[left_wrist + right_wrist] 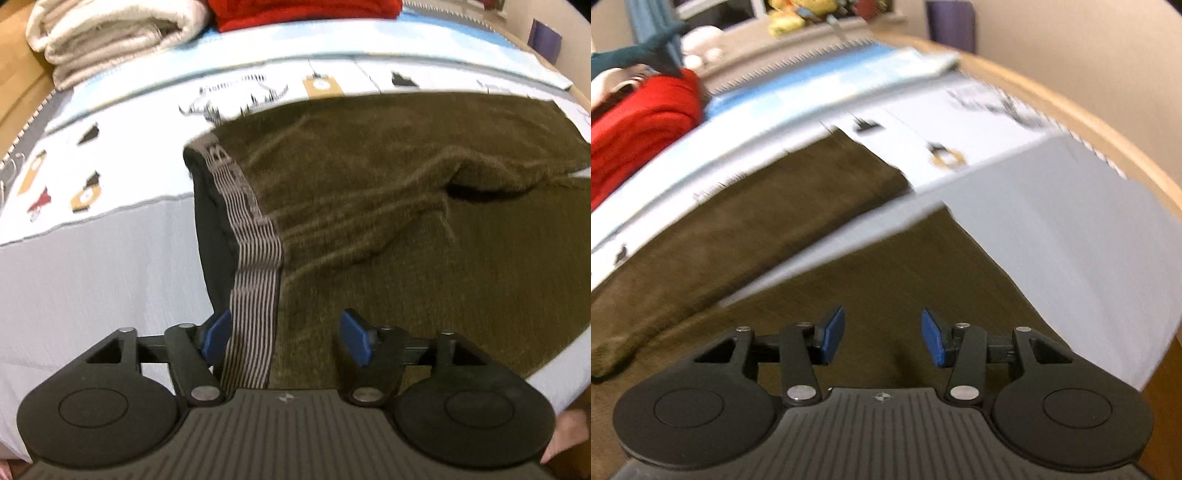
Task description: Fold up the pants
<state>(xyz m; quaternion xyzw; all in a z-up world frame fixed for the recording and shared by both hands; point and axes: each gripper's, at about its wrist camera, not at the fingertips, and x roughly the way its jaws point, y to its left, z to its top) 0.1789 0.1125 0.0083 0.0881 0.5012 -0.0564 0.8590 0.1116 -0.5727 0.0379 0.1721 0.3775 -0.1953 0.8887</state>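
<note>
Olive-green pants point(406, 206) lie spread on the bed, their striped grey waistband point(255, 269) running from the upper left down toward me. My left gripper point(286, 341) is open, its blue pads on either side of the waistband's near end and the fabric beside it. In the right wrist view the two pant legs point(798, 206) lie apart, with a strip of bedcover between them. My right gripper point(882, 338) is open just above the near leg point(886, 280), holding nothing.
The bedcover point(92, 266) is grey with a white printed band. A folded cream blanket point(110, 33) and a folded red one point(303, 13) lie at the far edge. The wooden bed frame point(1108, 129) curves along the right. Soft toys point(798, 14) sit on a shelf behind.
</note>
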